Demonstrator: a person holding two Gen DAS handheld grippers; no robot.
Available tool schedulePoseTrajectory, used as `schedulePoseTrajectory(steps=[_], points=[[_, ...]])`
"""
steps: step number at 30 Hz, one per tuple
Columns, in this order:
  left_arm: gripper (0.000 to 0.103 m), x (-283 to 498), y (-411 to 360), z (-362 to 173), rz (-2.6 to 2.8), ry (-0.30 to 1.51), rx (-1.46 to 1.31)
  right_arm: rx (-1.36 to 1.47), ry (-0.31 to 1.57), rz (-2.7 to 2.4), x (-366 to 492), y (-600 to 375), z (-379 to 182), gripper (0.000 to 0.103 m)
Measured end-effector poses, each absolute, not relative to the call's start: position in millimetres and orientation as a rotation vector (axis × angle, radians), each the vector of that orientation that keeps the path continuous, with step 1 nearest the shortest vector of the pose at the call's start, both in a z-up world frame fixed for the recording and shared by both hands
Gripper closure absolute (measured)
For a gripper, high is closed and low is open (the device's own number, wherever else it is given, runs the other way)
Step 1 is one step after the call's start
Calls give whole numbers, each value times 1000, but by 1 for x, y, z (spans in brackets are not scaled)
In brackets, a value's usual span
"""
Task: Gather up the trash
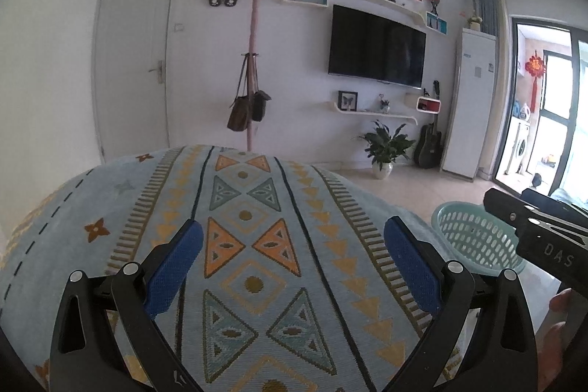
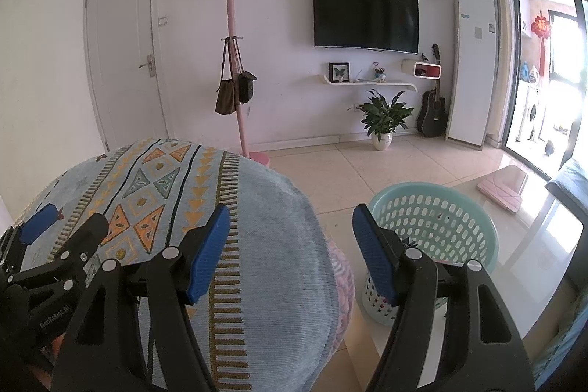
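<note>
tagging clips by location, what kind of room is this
Most likely a home living room: a wall-mounted TV, a coat rack with bags hung on it, and a guitar beside a potted plant on the tiled floor.

White wall (image 2: 286, 120) with television (image 2: 365, 14), tiled floor (image 2: 367, 168)

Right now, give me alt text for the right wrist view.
An open right gripper hovers between a patterned blue cushion and a teal basket standing on the tiled floor. Behind are a television, coat rack and potted plant.
</note>
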State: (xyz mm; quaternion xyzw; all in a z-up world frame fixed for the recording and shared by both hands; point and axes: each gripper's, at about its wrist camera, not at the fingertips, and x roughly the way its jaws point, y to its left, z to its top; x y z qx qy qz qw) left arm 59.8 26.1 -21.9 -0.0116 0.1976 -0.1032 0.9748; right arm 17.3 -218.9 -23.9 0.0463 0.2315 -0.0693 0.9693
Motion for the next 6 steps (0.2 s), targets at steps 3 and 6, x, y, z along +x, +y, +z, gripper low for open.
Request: schedulePoseTrajectory(steps=[3, 6], points=[[7, 60, 28, -22, -218, 402, -25, 96, 469, -143, 18, -219, -24, 38], [7, 62, 30, -22, -218, 405, -25, 95, 471, -148, 18, -219, -24, 38]])
